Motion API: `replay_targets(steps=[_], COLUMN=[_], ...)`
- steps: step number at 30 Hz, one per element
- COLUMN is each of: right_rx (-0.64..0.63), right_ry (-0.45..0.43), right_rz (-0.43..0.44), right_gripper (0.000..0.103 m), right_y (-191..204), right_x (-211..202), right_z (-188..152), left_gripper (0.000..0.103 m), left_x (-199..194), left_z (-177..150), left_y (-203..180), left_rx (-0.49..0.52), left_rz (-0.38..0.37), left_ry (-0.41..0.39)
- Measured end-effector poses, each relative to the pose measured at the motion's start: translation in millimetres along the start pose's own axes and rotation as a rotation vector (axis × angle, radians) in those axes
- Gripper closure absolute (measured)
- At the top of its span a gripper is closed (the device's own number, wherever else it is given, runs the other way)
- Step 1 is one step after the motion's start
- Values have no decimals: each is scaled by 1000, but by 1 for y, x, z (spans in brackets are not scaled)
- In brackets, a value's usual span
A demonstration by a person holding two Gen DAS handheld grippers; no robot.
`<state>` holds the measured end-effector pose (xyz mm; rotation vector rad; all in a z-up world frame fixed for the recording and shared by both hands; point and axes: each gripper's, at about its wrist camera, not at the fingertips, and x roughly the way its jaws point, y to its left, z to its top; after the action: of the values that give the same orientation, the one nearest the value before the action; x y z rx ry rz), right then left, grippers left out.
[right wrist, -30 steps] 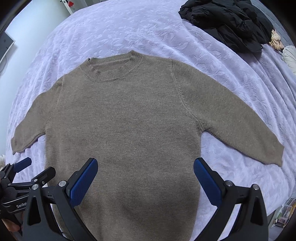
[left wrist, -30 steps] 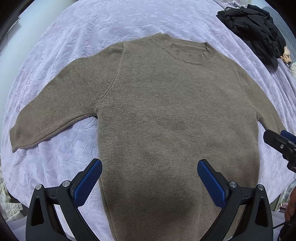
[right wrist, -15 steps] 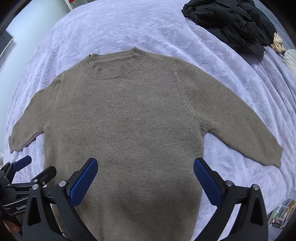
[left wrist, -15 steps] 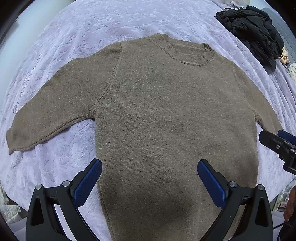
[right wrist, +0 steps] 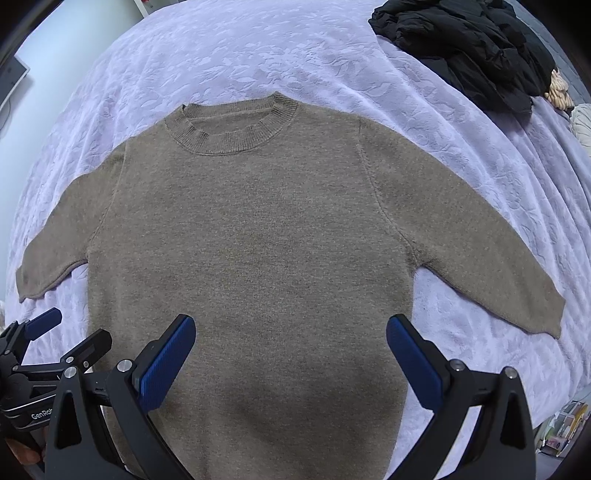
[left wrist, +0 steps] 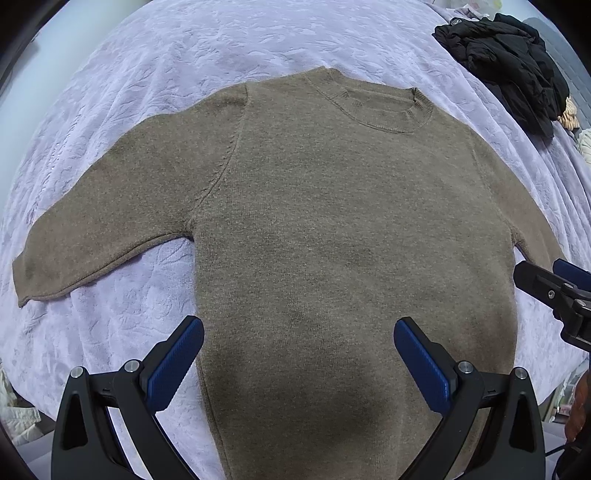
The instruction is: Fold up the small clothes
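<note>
Sweater first: it's a brownish-taupe knit crew-neck sweater (left wrist: 332, 240) spread flat, face up, both sleeves stretched out to the sides, collar pointing away from the cameras. It sits pretty much in the middle of a lavender bedspread with an embossed leaf pattern (left wrist: 221, 48).

Left gripper (left wrist: 298, 363) hangs over the lower part of the sweater's body, blue-padded fingers (left wrist: 173, 363) spread wide with nothing between them. One finger sits over the sweater's left side edge, the other over the knit itself. I can't tell whether the tips touch the fabric.

Right gripper (right wrist: 291, 360) is the same deal: wide open, empty, over the lower torso, just beside its twin. You can see each one poking into the edge of the other's view, so they're side by side near the hem end.

Nothing lies on the sweater or between it and the fingers. Off in the far right corner of the bed there's a crumpled black puffy jacket (right wrist: 472, 48), well apart from the sweater, with something beige and knobbly (right wrist: 557, 92) next to it that's too small to make out.

Beyond the bed's left side there's a pale wall (right wrist: 55, 33).
</note>
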<state>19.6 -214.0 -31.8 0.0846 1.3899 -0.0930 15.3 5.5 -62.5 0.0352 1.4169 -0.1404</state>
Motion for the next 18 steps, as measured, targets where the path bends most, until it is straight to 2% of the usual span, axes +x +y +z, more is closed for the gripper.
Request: replay_targets(steps=[18], right_rx=[-19], right_ry=[11], right_rz=[-7], right_gripper=[0], right_y=[12], right_x=[2], right_z=[0], left_gripper=[0], left_x=[-3], left_z=[1], left_y=[12], left_rx=[-23], left_rz=[-23], left_ry=[-13])
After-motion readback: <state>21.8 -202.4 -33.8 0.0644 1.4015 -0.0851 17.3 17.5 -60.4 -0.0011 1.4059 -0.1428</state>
